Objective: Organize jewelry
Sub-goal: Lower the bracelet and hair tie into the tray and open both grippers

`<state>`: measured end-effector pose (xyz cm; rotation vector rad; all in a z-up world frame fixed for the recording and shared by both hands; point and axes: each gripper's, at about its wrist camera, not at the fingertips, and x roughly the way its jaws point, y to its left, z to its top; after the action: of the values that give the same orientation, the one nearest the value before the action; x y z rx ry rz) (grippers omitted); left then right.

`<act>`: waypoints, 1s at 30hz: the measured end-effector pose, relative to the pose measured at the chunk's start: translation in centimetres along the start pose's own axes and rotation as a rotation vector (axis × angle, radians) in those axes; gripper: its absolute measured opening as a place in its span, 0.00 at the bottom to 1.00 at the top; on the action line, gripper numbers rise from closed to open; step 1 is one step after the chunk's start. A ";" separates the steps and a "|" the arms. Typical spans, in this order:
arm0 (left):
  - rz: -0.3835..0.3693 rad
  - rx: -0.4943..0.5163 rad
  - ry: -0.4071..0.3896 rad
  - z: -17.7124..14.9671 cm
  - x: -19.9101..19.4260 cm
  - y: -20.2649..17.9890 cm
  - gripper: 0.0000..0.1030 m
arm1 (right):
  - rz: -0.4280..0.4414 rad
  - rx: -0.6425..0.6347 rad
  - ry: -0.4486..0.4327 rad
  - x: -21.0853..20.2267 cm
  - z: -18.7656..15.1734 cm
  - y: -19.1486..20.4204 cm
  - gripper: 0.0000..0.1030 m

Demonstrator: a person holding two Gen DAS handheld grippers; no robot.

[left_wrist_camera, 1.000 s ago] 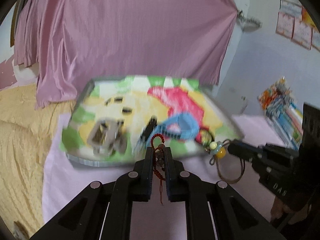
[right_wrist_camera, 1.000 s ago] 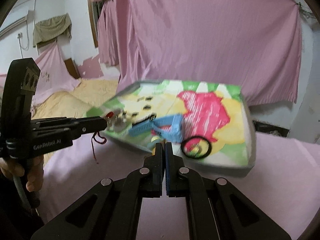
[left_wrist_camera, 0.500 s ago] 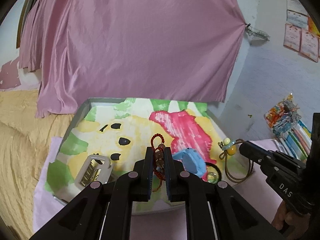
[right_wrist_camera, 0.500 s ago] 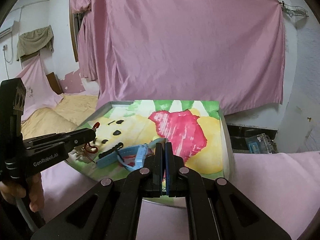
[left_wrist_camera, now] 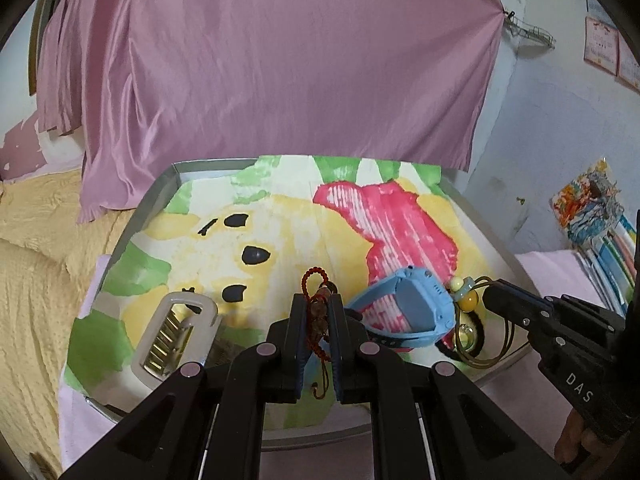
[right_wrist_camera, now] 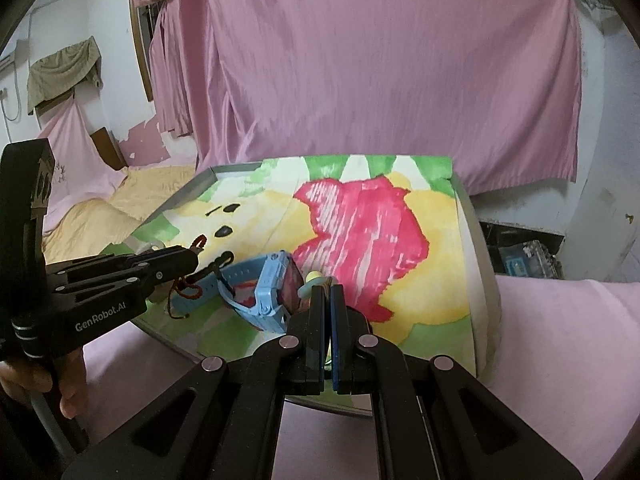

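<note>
A metal tray (left_wrist_camera: 188,166) lined with a colourful cartoon sheet holds the jewelry. My left gripper (left_wrist_camera: 317,300) is shut on a red cord bracelet with brown beads (left_wrist_camera: 316,312) and holds it over the tray's near part; it shows in the right wrist view (right_wrist_camera: 192,254). My right gripper (right_wrist_camera: 328,292) is shut on an olive cord bracelet with a yellow bead and pale charm (left_wrist_camera: 468,300), beside a blue smartwatch (left_wrist_camera: 412,308) that lies on the tray (right_wrist_camera: 480,280). A white and gold hair clip (left_wrist_camera: 176,336) lies at the tray's near left.
A black hair tie (left_wrist_camera: 468,332) lies under the olive cord by the watch. The tray rests on a pink cloth (right_wrist_camera: 560,340). A yellow bedspread (left_wrist_camera: 36,280) is to the left, a pink curtain (left_wrist_camera: 280,60) behind, and stacked books (left_wrist_camera: 600,220) at the right.
Both grippers have moved forward over the tray with their bracelets. The right gripper's bracelet now hangs right beside the blue watch.
</note>
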<state>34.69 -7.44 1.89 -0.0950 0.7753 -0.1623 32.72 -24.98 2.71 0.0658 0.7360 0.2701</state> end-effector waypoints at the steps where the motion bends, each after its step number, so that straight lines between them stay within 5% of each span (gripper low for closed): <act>1: 0.000 0.003 0.004 -0.1 0.1 -0.1 0.10 | 0.000 0.000 0.005 0.2 -0.1 0.0 0.03; 21: -0.001 0.009 0.033 -0.6 0.9 -0.2 0.12 | -0.005 0.028 0.037 1.2 -0.4 -0.5 0.03; 26: 0.002 -0.002 0.030 -0.7 0.9 0.0 0.34 | -0.009 0.042 0.042 1.3 -0.4 -0.8 0.03; 30: 0.010 -0.010 0.026 -0.6 0.9 0.2 0.35 | -0.011 0.046 0.045 1.4 -0.4 -0.8 0.03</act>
<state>34.90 -7.39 0.79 -0.0989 0.8027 -0.1499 33.64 -25.43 1.36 0.0996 0.7869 0.2445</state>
